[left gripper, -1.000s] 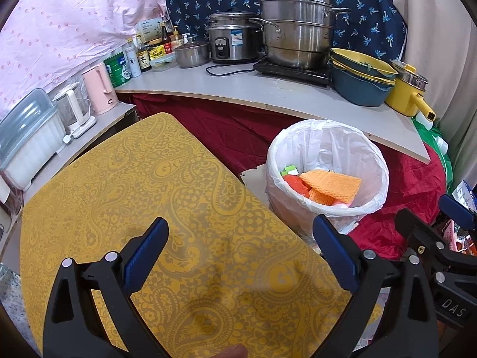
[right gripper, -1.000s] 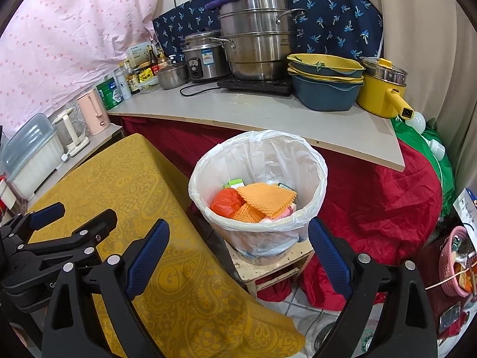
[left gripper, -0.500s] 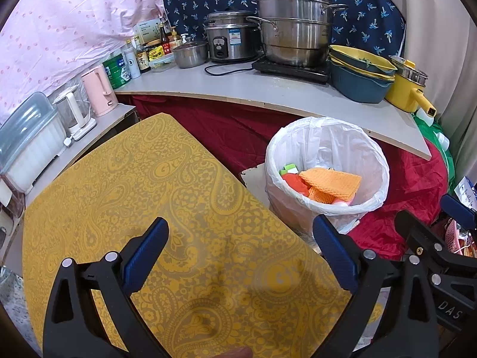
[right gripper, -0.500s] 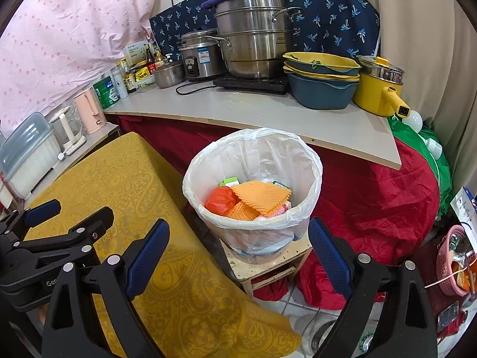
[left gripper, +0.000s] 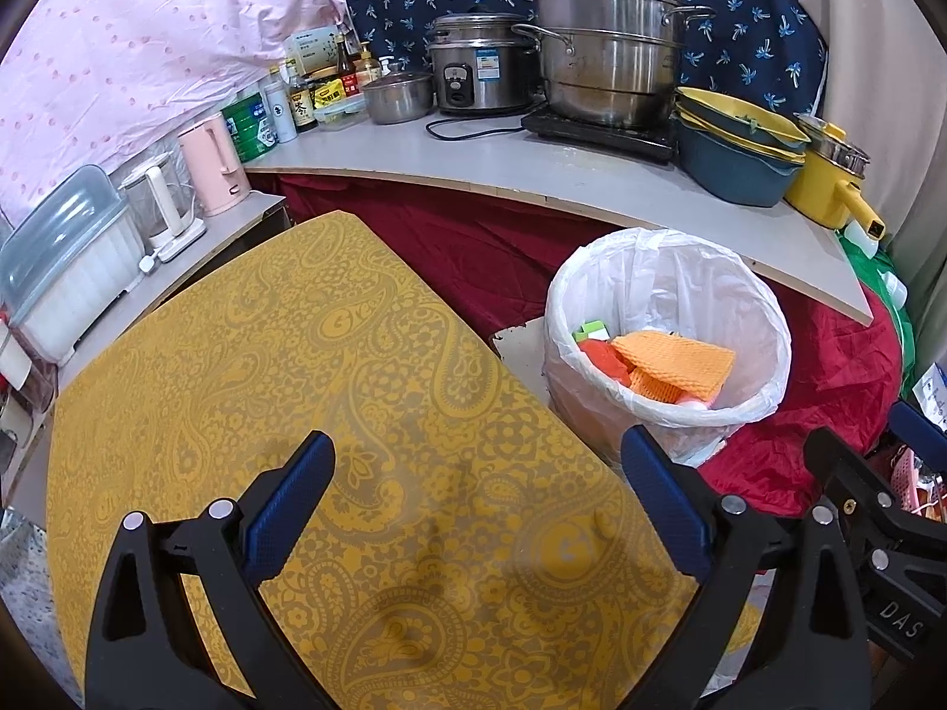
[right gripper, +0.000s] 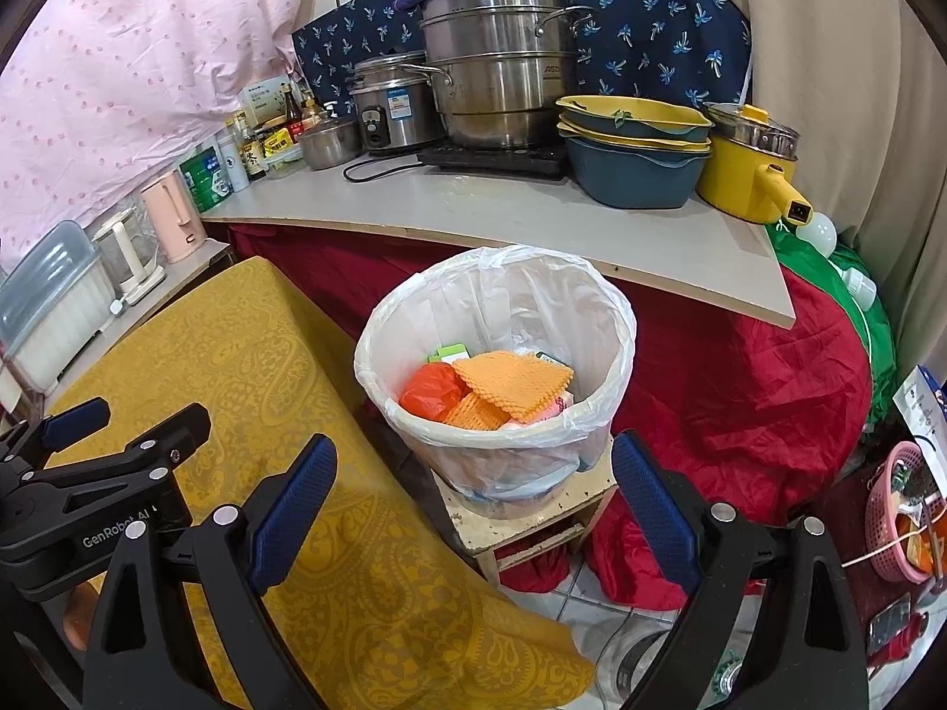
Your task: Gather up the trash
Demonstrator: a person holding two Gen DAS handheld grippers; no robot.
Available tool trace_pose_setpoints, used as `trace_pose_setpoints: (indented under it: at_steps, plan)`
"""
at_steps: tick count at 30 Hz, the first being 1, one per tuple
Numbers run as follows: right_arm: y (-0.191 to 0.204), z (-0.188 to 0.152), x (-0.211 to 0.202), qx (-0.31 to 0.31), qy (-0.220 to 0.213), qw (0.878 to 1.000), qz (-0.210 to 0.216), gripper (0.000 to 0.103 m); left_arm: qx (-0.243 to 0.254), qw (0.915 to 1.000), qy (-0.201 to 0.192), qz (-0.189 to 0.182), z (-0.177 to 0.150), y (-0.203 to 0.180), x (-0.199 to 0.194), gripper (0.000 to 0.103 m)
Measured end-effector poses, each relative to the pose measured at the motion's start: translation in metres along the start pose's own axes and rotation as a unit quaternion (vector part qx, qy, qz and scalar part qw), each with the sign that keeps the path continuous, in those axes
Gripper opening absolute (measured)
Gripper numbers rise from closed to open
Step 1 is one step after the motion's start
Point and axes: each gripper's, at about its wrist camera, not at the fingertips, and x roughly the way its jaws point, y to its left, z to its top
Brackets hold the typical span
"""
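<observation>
A bin lined with a white bag [left gripper: 740, 290] [right gripper: 615, 319] stands on a small wooden stool [right gripper: 532, 523] beside the table. Inside it lie an orange foam net [right gripper: 512, 381] [left gripper: 672, 358], a red-orange plastic bag [right gripper: 432, 393] and a green carton [right gripper: 451, 351]. My left gripper [left gripper: 479, 509] hangs open over the yellow patterned tablecloth [left gripper: 266, 384], with nothing between its blue pads. My right gripper [right gripper: 473, 497] is open too, held in front of the bin and slightly above the stool. The left gripper's body [right gripper: 89, 485] shows at the left of the right wrist view.
A grey counter [left gripper: 532, 171] behind the bin carries steel pots [left gripper: 609, 53], a rice cooker [left gripper: 479, 71], stacked blue and yellow basins [left gripper: 740, 142], a yellow pot [left gripper: 828, 189], bottles and a pink kettle [left gripper: 213, 163]. Red cloth [right gripper: 740, 355] drapes below. A pink basket [right gripper: 899, 515] sits on the floor at right.
Both cameras have drifted slightly back and up, so the bin sits a little lower and nearer. Both grippers stay open; the trash in the bin has not moved.
</observation>
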Motion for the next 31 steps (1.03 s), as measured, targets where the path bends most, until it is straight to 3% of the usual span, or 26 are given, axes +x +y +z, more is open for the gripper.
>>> trace_pose_setpoints:
  at_steps: [31]
  plan:
    - [-0.004,-0.007,0.005,0.006,0.004,1.000,-0.006,0.090,0.038,0.9992,0.002,-0.010,-0.010,-0.014,0.005,0.093]
